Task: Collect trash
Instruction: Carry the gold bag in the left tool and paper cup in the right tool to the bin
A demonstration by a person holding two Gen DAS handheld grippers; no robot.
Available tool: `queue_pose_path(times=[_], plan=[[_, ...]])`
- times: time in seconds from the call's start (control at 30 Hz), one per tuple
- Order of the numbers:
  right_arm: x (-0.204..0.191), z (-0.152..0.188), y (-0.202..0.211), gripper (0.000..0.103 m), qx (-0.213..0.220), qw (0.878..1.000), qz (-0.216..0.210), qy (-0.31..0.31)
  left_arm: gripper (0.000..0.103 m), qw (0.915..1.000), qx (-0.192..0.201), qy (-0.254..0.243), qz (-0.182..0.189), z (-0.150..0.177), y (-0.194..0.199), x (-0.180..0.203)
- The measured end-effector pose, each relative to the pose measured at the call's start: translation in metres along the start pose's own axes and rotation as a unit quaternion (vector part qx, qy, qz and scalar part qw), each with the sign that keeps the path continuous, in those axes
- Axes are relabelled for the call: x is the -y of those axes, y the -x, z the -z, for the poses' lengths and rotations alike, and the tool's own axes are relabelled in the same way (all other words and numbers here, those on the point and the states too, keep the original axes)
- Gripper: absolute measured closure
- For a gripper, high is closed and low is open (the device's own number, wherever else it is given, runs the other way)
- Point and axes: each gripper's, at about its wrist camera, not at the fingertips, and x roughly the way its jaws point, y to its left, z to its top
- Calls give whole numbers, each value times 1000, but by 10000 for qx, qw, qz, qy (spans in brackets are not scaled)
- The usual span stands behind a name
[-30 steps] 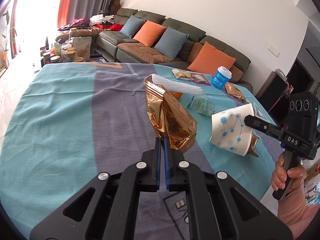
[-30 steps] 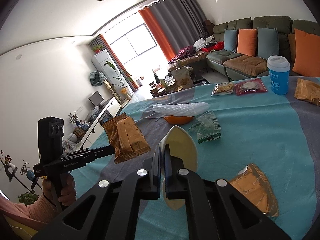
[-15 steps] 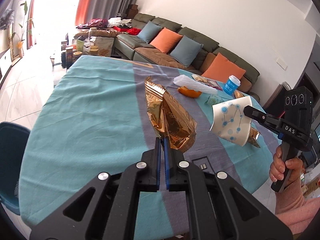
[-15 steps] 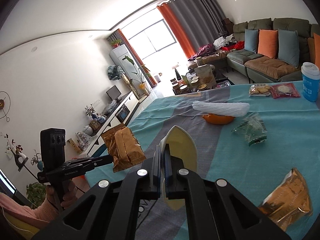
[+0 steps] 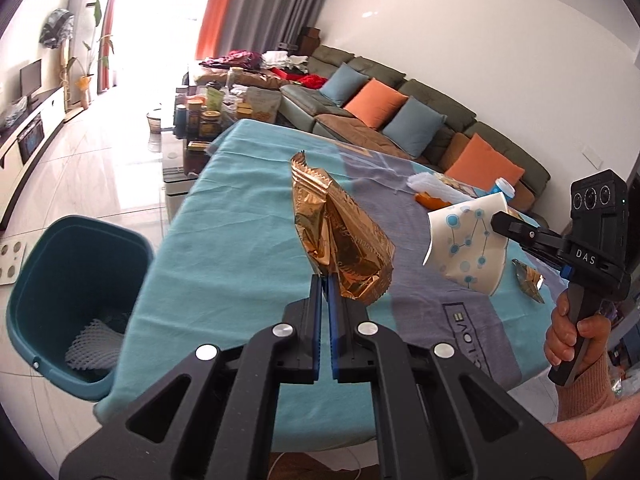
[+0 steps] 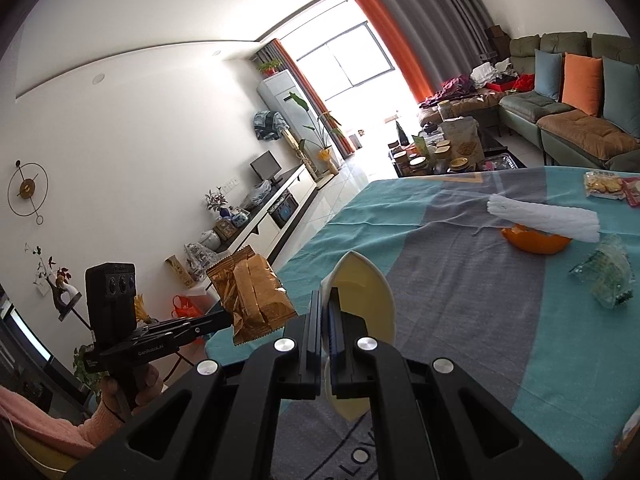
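Left gripper (image 5: 325, 280) clenched on the lower edge of a crinkled gold foil snack wrapper (image 5: 340, 240), held upright above the near edge of the counter (image 5: 224, 240) draped in a teal and grey cloth. Right gripper (image 6: 325, 300) clamped on the rim of a squashed white paper cup with blue dot-and-line print (image 5: 466, 246), cream-coloured inside, tilted on its side in the air over the cloth. Both pieces of trash clear of the cloth, side by side but apart. On the floor just left of the counter, a dark teal plastic bin (image 5: 80, 248) with a piece of white foam netting (image 5: 94, 342) at its bottom. Farther back on the cloth: a roll of white foam mesh (image 6: 544, 216) resting across an orange peel (image 6: 534, 242), a crumpled clear plastic wrapper with green print (image 6: 608, 276) near them, two flat snack packets (image 6: 604, 186) by the far edge, a blue cup with a white lid (image 5: 502, 188), and another gold wrapper (image 5: 528, 280) lying just beyond the held cup. Pink sleeve (image 5: 588, 392) at the wrist of the hand (image 5: 572, 332) gripping the right handle
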Motion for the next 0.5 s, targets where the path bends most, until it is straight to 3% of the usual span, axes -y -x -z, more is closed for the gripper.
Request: queue_pose_path(times=[0.5], plan=[[-53,-17,-66,101,-366,9965,-622,419,99,9959,377,443,-699,4,57,-66]])
